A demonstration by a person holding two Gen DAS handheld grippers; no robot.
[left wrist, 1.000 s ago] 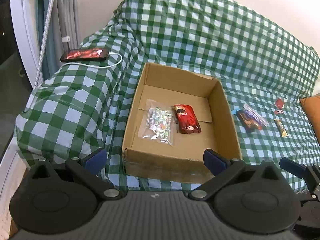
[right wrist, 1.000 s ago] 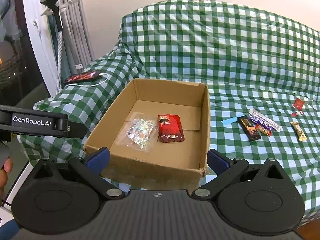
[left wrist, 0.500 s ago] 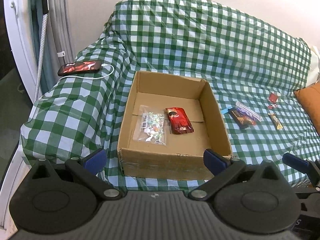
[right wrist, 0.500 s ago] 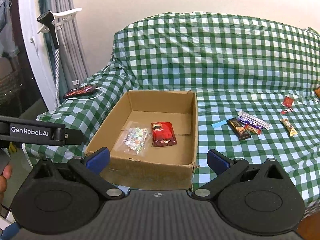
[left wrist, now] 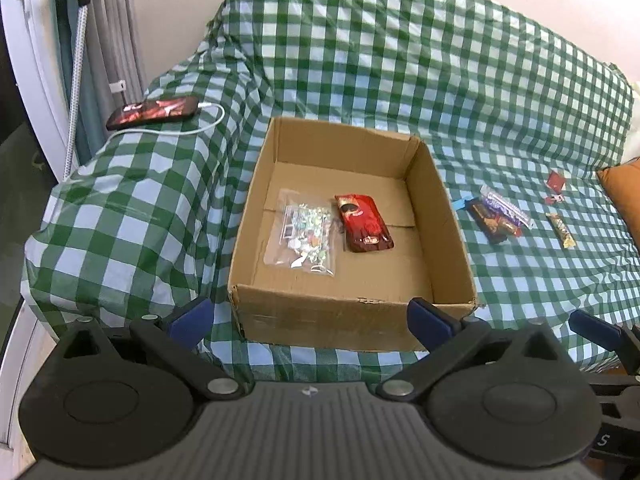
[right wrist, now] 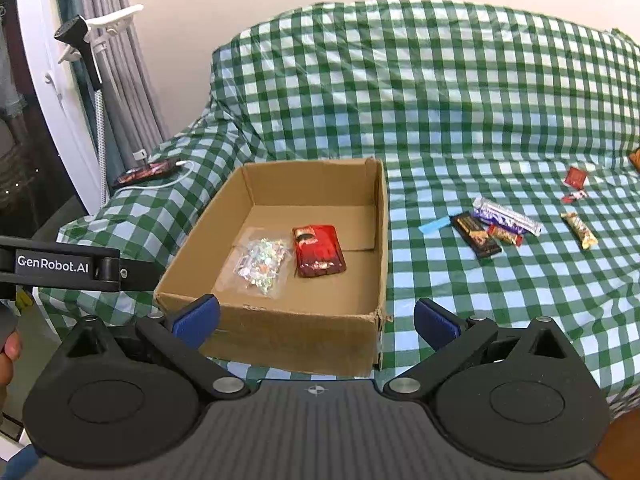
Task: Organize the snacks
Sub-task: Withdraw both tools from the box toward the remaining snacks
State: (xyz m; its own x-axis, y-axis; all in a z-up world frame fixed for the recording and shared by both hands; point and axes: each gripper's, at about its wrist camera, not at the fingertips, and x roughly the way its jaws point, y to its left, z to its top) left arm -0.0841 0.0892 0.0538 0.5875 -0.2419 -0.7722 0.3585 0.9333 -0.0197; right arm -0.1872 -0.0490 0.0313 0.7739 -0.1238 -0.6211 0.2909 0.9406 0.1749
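Both grippers hang back off the front edge of the sofa, and neither has anything in it. The left gripper (left wrist: 308,316) has its blue-padded fingers (left wrist: 191,317) spread wide, framing the near wall of the cardboard box (left wrist: 352,314). The right gripper (right wrist: 316,320) is just as wide apart and empty, its fingers bracketing the box's near right corner.

The box sits on the green checked cover (left wrist: 400,80), toward the sofa's left end, open at the top. On its floor lie a clear bag of small sweets (left wrist: 305,232) and, just beside it to the right, a red packet (left wrist: 362,222).

Out on the cover to the right of the box, the loose snacks lie apart from it: a dark chocolate bar (right wrist: 476,234) touching a purple-and-silver wrapper (right wrist: 506,216), with a small red-wrapped piece tucked against them, a thin blue strip (right wrist: 434,225) near the box's right wall, a gold bar (right wrist: 579,231) further right, and a small red sachet (right wrist: 575,178) toward the back.

The left view catches an orange cushion (left wrist: 624,196) at the sofa's right edge and the tip of the other gripper's blue finger low at right. The right view shows the left tool's black arm marked GenRobot.AI (right wrist: 60,268) and a bit of the person's hand (right wrist: 8,356) at the far left.

A phone (left wrist: 154,112) on a white cable rests on the left armrest.
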